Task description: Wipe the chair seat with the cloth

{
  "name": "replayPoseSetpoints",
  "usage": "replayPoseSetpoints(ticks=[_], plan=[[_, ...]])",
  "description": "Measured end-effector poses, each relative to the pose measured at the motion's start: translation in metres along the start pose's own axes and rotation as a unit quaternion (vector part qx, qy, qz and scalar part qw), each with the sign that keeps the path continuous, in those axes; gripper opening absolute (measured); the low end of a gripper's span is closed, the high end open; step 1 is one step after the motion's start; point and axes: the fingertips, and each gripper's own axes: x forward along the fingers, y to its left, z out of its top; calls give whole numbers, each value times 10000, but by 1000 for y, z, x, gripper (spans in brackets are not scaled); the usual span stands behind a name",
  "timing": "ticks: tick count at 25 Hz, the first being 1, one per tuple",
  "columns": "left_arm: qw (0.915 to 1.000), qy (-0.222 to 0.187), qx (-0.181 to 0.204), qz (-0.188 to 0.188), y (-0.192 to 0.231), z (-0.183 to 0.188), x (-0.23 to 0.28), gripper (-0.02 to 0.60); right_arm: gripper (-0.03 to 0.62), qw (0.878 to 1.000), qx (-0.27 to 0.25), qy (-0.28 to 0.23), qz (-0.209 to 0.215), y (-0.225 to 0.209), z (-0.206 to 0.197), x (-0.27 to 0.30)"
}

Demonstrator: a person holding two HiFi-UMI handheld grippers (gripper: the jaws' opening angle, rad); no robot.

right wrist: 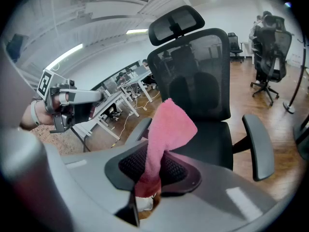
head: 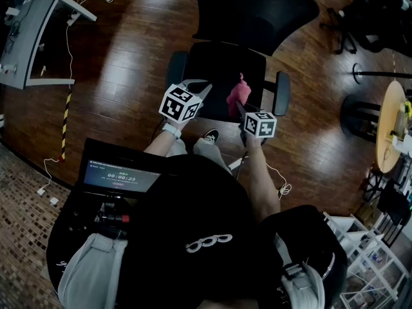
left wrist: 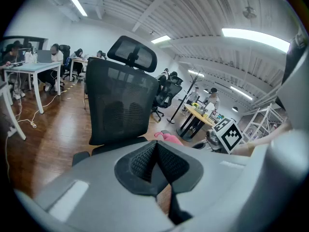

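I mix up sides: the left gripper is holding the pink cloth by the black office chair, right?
No, the right gripper holds the pink cloth by the black office chair; the right gripper view shows its jaws shut on it. The left gripper is empty.

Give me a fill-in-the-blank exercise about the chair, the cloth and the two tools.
1. The right tool is shut on a ___ cloth.
2. The left tool is shut and holds ___.
3. The chair seat is ___ in colour.
4. Above the chair's mesh back sits a ___.
Missing words: pink; nothing; black; headrest.
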Motion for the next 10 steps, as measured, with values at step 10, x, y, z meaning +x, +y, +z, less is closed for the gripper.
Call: replayPoseSetpoints(ticks=[10], plan=[[9996, 67, -252, 92, -9, -27, -20, -11, 63, 9998, 37, 111, 155, 22, -22, -4]])
